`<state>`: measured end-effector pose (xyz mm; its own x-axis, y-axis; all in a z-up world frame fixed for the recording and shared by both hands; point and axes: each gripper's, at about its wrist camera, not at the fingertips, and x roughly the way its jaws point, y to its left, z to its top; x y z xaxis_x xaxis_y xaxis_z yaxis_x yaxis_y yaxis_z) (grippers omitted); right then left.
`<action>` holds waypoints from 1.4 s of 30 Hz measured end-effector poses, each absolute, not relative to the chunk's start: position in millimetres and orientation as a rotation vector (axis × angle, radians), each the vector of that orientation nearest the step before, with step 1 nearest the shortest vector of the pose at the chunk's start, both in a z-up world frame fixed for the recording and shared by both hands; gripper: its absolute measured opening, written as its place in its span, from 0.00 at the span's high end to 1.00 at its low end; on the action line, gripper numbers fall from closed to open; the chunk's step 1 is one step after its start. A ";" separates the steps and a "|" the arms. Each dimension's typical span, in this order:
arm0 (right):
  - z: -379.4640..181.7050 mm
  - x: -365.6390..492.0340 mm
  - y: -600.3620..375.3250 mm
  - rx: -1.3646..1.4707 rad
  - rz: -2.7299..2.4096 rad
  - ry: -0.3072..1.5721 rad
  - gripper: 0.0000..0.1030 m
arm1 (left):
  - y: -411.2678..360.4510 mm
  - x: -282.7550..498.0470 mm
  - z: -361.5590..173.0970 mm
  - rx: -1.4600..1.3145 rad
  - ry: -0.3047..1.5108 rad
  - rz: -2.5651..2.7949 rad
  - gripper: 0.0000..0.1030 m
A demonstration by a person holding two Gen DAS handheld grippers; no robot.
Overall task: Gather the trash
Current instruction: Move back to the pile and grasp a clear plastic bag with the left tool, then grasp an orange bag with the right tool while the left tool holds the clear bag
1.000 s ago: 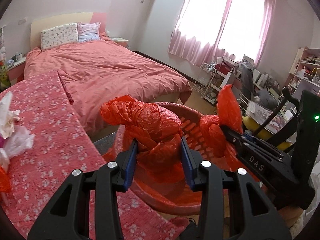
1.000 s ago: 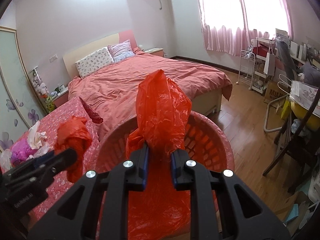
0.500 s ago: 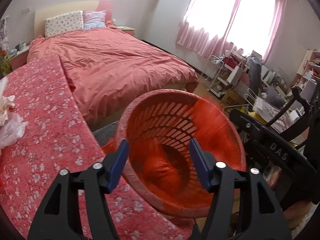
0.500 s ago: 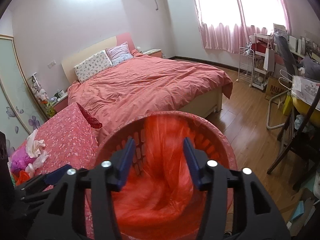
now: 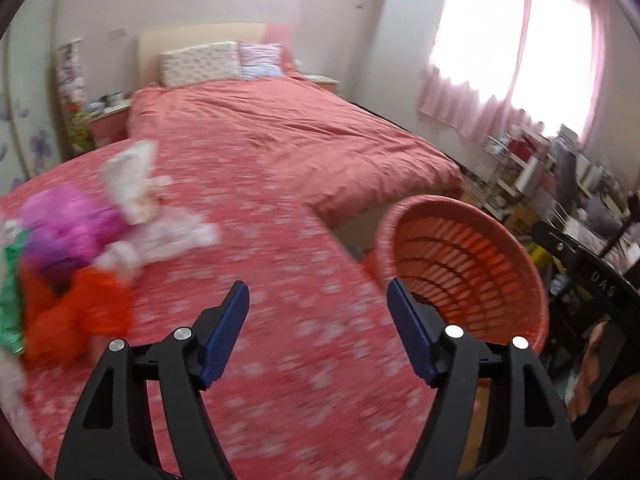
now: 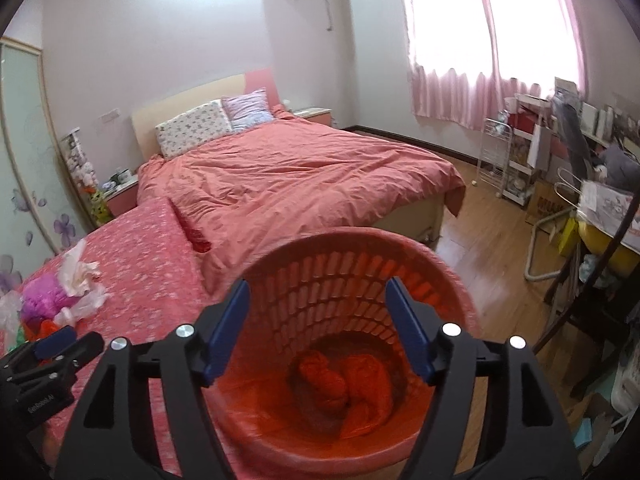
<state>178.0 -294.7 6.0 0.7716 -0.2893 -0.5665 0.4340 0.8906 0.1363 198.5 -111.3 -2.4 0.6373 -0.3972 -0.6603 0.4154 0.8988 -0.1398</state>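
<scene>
While both grippers' fingers (image 6: pixel 406 330) open empty, the right gripper (image 6: pixel 318 330) hovers over the basket (image 6: pixel 456 280) rim.

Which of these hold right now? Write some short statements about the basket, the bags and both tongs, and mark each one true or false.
1. Red bags lie at the bottom of the basket. True.
2. The right tongs clamp a red bag. False: their jaws are opening with nothing between them, above the basket.
3. A pile of loose bags sits on the flowered cloth. True.
4. The left tongs point straight into the basket. False: they point at the flowered cloth, with the basket off to their right.
5. The left tongs hold a purple bag. False: they hold nothing and their jaws are opening; the purple bag lies in the pile.
</scene>
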 end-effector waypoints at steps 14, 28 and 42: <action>15.5 198.8 -170.1 0.168 -0.191 0.588 0.33 | 61.9 180.5 4.1 -0.051 0.687 -0.093 0.31; 3.8 211.8 -101.1 0.117 -0.101 0.645 0.33 | 125.1 211.6 -36.6 -0.127 0.803 0.009 0.40; 0.5 225.5 -65.0 0.097 -0.030 0.672 0.33 | 140.9 195.9 -35.1 -0.168 0.797 -0.057 0.72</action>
